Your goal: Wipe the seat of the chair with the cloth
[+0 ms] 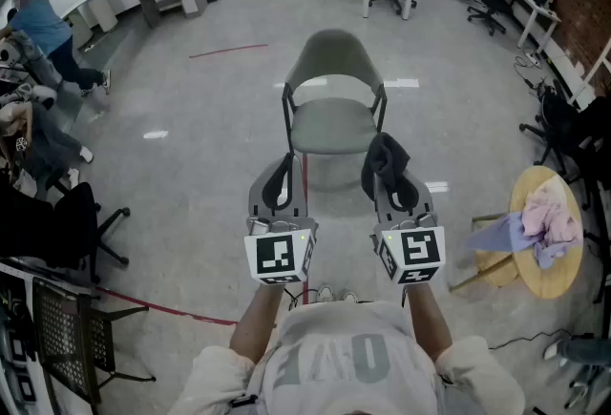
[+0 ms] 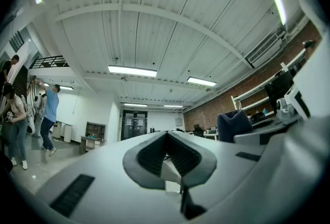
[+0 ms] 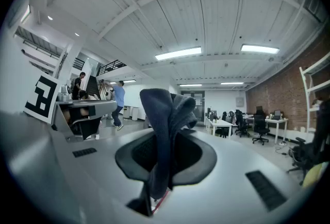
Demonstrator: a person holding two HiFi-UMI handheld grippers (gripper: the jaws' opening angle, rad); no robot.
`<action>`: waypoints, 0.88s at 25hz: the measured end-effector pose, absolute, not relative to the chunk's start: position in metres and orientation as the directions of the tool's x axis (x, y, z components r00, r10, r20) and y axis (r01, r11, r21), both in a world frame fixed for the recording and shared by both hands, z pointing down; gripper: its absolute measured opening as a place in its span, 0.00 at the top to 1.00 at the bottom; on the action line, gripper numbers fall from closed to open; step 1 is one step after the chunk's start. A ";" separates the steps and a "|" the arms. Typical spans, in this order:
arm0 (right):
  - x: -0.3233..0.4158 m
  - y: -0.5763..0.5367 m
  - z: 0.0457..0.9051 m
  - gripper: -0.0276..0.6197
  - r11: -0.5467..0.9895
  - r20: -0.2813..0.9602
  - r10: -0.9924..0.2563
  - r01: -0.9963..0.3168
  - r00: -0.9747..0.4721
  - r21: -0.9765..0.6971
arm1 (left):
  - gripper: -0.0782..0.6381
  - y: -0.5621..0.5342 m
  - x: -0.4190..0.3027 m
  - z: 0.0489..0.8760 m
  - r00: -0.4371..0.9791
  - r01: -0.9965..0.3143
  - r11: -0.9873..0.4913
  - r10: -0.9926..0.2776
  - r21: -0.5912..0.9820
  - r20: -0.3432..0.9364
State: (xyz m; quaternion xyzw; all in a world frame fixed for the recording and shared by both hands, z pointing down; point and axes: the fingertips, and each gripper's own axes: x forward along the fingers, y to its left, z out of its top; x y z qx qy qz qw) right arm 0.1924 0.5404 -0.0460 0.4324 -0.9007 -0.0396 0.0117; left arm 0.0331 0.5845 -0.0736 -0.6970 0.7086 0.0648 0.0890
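Pinching a dark cloth (image 3: 162, 115) between its jaws, the right gripper (image 1: 389, 179) holds it bunched. One fold stands up past the jaw tips and the rest runs down between the pads. Just to its left, level with it, the left gripper (image 1: 280, 179) has its jaws closed together with nothing between them. Ahead of both grippers stands the grey chair (image 1: 334, 70), its seat (image 1: 329, 127) facing them. The cloth is held in the air near the seat's front right corner.
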 end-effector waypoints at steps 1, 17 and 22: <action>0.192 0.542 -0.045 0.88 0.624 -0.010 -0.779 -0.777 -0.627 0.077 | 0.87 0.586 0.033 -0.072 -0.012 -0.999 0.019 -0.977 -0.030 -0.211; 0.173 0.542 -0.047 0.88 0.650 -0.018 -0.759 -0.760 -0.650 0.022 | 0.87 0.585 0.029 -0.068 0.040 -0.999 -0.037 -0.982 -0.024 -0.186; 0.167 0.534 -0.038 0.88 0.636 0.002 -0.772 -0.771 -0.636 0.045 | 0.87 0.583 0.016 -0.068 0.032 -0.999 -0.028 -0.976 -0.023 -0.216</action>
